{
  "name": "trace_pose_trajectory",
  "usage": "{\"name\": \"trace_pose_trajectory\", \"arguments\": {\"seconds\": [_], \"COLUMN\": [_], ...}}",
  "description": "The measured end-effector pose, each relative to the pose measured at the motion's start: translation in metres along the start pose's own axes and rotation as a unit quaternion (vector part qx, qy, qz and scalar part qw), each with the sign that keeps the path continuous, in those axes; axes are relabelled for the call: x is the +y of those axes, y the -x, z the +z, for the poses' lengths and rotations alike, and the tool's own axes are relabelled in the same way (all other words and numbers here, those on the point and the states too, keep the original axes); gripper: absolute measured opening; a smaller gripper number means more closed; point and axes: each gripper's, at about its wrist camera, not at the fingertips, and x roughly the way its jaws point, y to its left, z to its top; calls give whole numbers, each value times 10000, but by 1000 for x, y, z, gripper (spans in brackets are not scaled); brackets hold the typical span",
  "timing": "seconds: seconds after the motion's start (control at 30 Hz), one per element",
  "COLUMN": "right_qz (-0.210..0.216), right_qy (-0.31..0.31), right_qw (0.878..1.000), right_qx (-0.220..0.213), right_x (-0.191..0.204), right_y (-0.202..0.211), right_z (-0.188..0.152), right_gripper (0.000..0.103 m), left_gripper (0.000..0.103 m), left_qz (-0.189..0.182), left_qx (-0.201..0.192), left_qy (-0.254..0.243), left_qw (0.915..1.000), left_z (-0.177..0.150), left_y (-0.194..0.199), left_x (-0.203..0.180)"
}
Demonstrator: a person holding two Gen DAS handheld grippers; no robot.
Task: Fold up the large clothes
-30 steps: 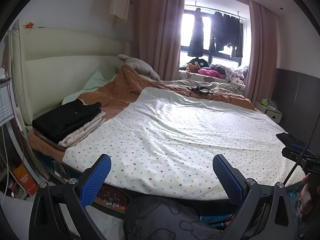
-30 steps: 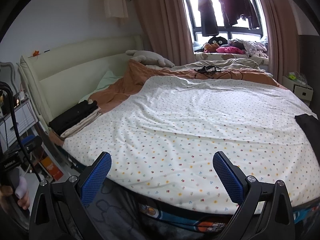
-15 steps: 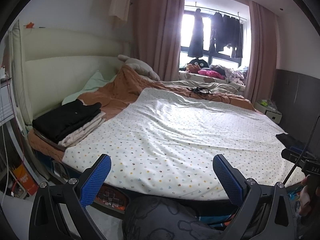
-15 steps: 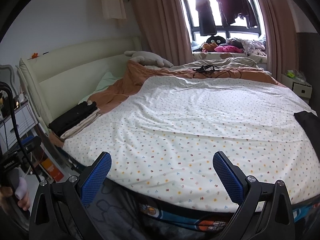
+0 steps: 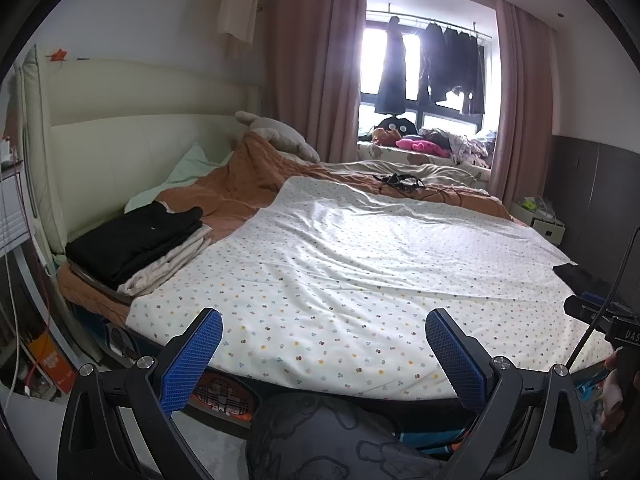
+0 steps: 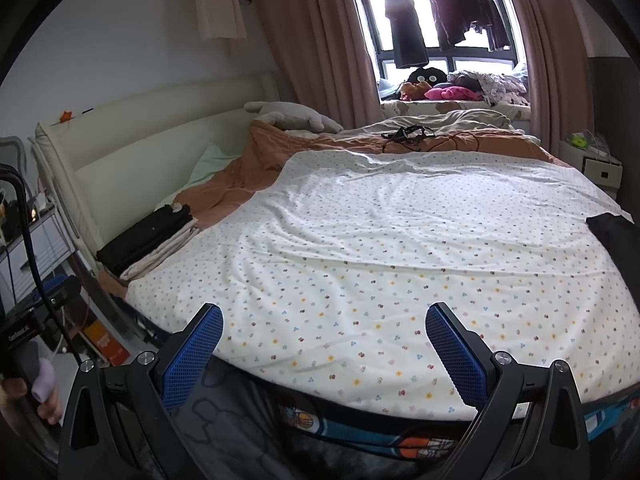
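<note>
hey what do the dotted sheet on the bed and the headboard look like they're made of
Dotted sheet: seems thin woven cotton, matte; it lies in soft shallow creases. Headboard: looks like cream leather or faux leather padding, with smooth panels, seams and a slight sheen. Which one cannot be told.

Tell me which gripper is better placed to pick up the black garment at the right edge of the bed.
Probably the right gripper: the black garment lies on its side, while the left gripper hangs farther left. Both are open and empty.

Black gripper frames, silver screws; blue textured fingers [image 5: 192, 354]; black cable [image 6: 28, 216].
</note>
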Motion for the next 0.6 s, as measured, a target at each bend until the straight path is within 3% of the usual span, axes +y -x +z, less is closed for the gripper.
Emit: {"name": "trace_pose_trajectory", "arguments": {"seconds": [0.6], "right_qz": [-9], "right_qy": [47], "right_qw": [10000], "right_qx": [24], "right_x": [5], "right_y": [-2], "right_z": [-1], "right_gripper": [102], "left_gripper": [102], "left_qz": [27], "left_qx": [-129], "left_qy": [21], "left_qw": [9999], "left_z": [4], "left_y": [9], "left_x": [2]}}
